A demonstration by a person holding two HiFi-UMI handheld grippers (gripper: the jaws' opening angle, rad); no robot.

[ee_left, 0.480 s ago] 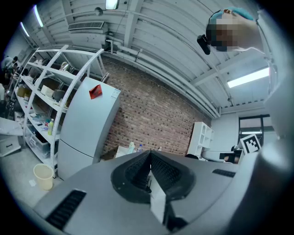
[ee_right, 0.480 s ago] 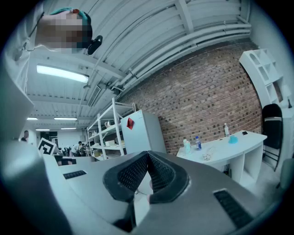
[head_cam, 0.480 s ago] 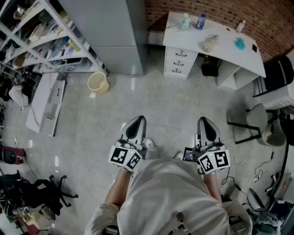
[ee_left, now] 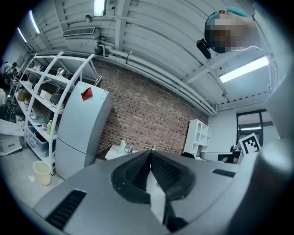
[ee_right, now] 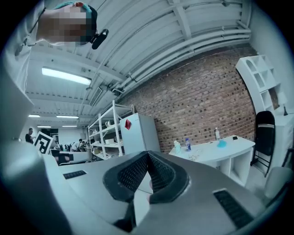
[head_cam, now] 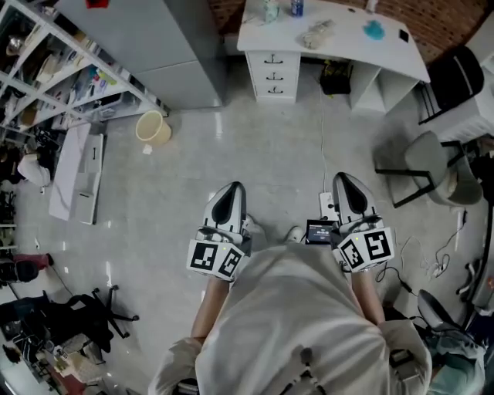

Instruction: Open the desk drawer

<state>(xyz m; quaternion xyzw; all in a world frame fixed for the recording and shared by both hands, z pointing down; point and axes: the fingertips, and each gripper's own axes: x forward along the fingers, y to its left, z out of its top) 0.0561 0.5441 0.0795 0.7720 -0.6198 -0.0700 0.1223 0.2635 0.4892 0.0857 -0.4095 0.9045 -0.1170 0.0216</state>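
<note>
**Item: L gripper** (head_cam: pixel 230 199) – lower ctr-left of head view, pointing up-frame over bare floor. Jaws fully together, nothing between them; L gripper view confirms pads meet tip to tip.

**Item: R gripper** (head_cam: pixel 348 193) – lower ctr-right, parallel to L, marker cube at its rear. Jaws closed, empty.

**Item: desk** (head_cam: pixel 343 46) – white, curved top, top ctr-right of head view, against brick wall (ee_right: pixel 202 96). Well apart from both grippers.

**Item: drawer unit** (head_cam: pixel 272 74) – under desk's left end, 3 drawers stacked, dark handles, all fronts flush, i.e. shut. Top drawer (head_cam: pixel 272 59) untouched.

**On desk:** 2 bottles (head_cam: pixel 296 8) at top edge, crumpled pale object (head_cam: pixel 316 34), teal object (head_cam: pixel 373 29), small black item (head_cam: pixel 403 35).

**Surrounds:** grey fridge (head_cam: pixel 158 46) upper left, beside drawer unit; white shelf rack (head_cam: pixel 58 69) far upper left, cluttered; beige bucket (head_cam: pixel 153 128) on floor below fridge; black chair (head_cam: pixel 455 77) upper right; grey chair (head_cam: pixel 426 166) right edge; white panel (head_cam: pixel 73 173) lying flat at left.

**Person:** pale shirt (head_cam: pixel 297 324), btm ctr.
</note>
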